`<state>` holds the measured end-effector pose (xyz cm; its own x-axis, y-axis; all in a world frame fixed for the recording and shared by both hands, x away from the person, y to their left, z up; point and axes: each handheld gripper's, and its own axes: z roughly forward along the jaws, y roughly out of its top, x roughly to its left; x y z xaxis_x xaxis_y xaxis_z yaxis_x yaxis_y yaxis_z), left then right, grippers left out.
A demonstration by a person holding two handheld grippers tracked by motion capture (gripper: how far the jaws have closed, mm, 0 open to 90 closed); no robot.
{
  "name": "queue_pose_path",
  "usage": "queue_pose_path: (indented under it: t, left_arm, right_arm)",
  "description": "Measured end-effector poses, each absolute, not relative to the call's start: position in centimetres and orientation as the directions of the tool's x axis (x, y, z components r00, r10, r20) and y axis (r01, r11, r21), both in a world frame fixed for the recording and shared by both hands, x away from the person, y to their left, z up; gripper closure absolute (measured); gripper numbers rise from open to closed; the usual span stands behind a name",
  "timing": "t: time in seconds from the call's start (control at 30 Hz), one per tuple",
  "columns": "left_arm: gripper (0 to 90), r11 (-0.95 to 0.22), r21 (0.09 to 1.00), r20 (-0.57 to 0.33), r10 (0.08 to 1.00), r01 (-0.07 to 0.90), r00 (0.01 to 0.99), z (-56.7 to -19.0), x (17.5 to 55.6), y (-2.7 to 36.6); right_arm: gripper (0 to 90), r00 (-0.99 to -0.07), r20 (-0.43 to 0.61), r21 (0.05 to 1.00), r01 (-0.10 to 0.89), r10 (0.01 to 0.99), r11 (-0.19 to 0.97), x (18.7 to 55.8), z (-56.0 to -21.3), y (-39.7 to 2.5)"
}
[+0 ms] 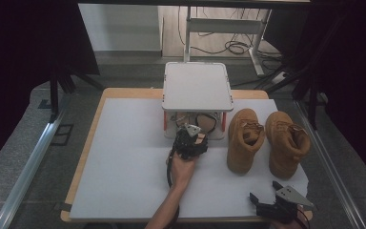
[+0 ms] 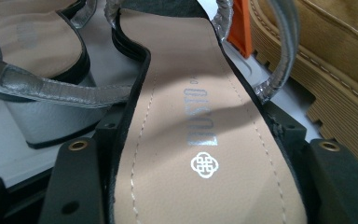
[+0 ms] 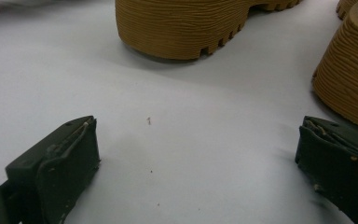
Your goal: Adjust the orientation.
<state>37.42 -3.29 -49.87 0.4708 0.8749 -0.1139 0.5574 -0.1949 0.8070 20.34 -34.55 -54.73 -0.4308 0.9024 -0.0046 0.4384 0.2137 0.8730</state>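
Sandal (image 2: 200, 140) is sitting right between the left gripper's (image 1: 189, 141) jaws, its beige insole running straight ahead, jaws pressing on both edges. Off to that gripper's right, two tan boots (image 1: 244, 139) are standing. Right gripper (image 1: 271, 200) is hovering wide apart, boot heels just ahead.

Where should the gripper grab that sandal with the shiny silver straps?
Probably across the heel end of the sandal, where the flat tan footbed is narrow and strap-free. The left gripper already straddles it there, one jaw against each black edge, coming from behind the heel; the silver straps look floppy.
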Motion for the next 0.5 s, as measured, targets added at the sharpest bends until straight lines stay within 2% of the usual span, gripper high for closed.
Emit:
queue_pose_path:
  t: [0.5]
  left_arm:
    - [39.1, -0.180, 0.796, -0.089, 0.909, 0.579, 0.406, -50.2, 39.0, -5.8]
  right_arm:
    - [0.0, -0.432, -0.005, 0.875, 0.436, 0.902, 0.213, 20.3, -54.8, -34.6]
